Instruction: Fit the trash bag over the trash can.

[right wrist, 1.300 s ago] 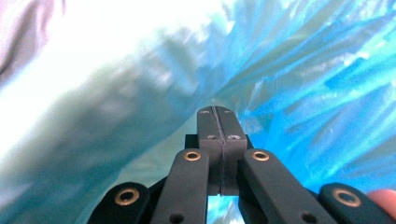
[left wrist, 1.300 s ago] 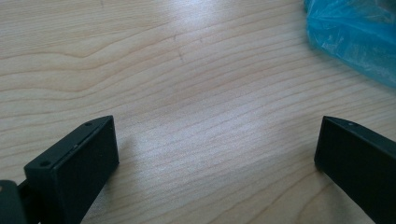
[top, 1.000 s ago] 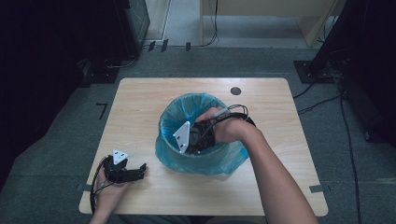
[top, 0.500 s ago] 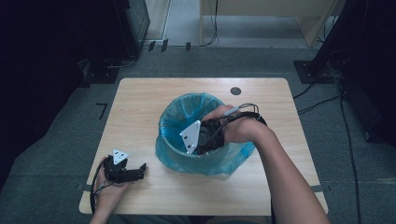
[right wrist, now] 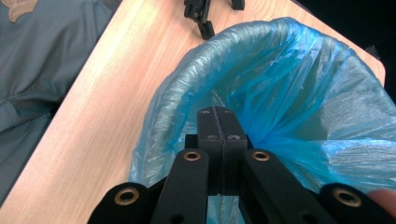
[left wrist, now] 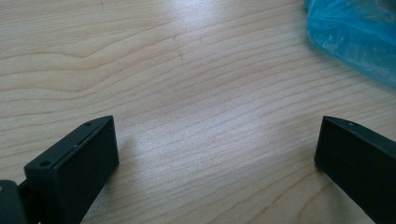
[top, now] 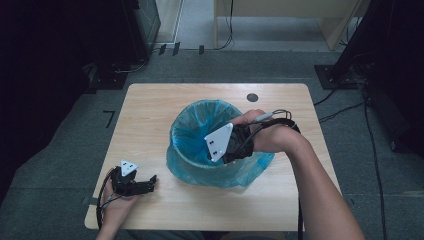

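Note:
A bin lined with a blue plastic bag stands mid-table. My right gripper reaches in over the bin's near right rim, its grey plate facing up. In the right gripper view its jaws are pressed together, and the folds of the blue bag draw in taut toward them, so it is shut on the liner. My left gripper rests on the table at the front left, clear of the bin. It is open with bare wood between its jaws, and a corner of the bag lies beyond.
The wooden table has a round dark cable hole behind the bin. Dark equipment and cables lie on the floor around the table. The left gripper shows at the top of the right gripper view.
My right gripper has moved to the right across the bin's mouth, staying shut. The left gripper has not moved.

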Demonstrator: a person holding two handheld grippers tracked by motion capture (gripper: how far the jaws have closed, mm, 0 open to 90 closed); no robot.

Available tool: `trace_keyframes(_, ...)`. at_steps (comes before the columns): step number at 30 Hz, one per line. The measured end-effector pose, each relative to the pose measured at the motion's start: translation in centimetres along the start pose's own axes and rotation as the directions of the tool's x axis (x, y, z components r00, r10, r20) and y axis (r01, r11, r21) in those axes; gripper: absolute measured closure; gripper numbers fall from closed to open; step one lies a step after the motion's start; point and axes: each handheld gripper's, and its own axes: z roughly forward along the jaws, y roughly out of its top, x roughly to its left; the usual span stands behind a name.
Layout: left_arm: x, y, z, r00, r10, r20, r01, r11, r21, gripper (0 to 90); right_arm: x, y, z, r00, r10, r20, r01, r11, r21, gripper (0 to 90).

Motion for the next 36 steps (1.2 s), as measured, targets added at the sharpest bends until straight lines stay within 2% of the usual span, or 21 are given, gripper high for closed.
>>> trace_keyframes(8, 0.0, 0.0, 0.0, 1.0, -0.001, 0.0, 0.001, 1.0, 0.0, 0.0, 0.9, -0.3, -1.4, 0.9999, 0.011, -0.004, -0.011, 0.999, -0.045, 90.0)
trace_keyframes(12, 0.0, 0.0, 0.0, 1.0, 0.0, 0.0, 0.0, 1.0, 0.001, 0.0, 1.9, -0.8, -1.8, 0.9997, 0.01, -0.02, -0.011, 0.998, -0.064, 90.0)
trace_keyframes(18, 0.0, 0.0, 0.0, 1.0, 0.0, 0.0, 0.0, 1.0, 0.0, 0.0, 3.6, -1.8, -1.8, 0.9988, 0.014, -0.047, -0.018, 0.997, -0.075, 90.0)
trace_keyframes(23, 0.0, 0.0, 0.0, 1.0, 0.0, 0.0, 0.0, 1.0, 0.0, 0.0, 4.7, -3.1, -1.5, 0.998, 0.036, -0.052, -0.039, 0.997, -0.071, 88.6)
trace_keyframes(26, 0.0, 0.0, 0.0, 1.0, 0.0, 0.0, 0.0, 1.0, 0.0, 0.0, 5.4, -3.9, -1.3, 0.9953, 0.059, -0.076, -0.065, 0.995, -0.075, 79.7)
trace_keyframes(28, 0.0, 0.0, 0.0, 1.0, 0.001, -0.001, -0.001, 1.0, 0.0, 0.0, 5.9, -4.5, -1.1, 0.991, 0.086, -0.103, -0.094, 0.992, -0.08, 70.0)
trace_keyframes(30, 0.0, 0.0, 0.0, 1.0, 0.0, -0.001, 0.0, 1.0, 0.0, 0.0, 6.4, -5.1, -1.0, 0.9857, 0.121, -0.118, -0.132, 0.987, -0.092, 63.8)
trace_keyframes(34, 0.0, 0.0, 0.0, 1.0, -0.003, -0.005, 0.003, 1.0, -0.002, 0.0, 7.7, -6.4, -0.4, 0.9714, 0.212, -0.108, -0.223, 0.969, -0.103, 48.8)
trace_keyframes(36, 0.0, 0.0, 0.1, 1.0, -0.003, -0.005, 0.003, 1.0, -0.002, 0.0, 8.3, -7.1, 0.1, 0.9568, 0.269, -0.11, -0.281, 0.952, -0.117, 40.3)
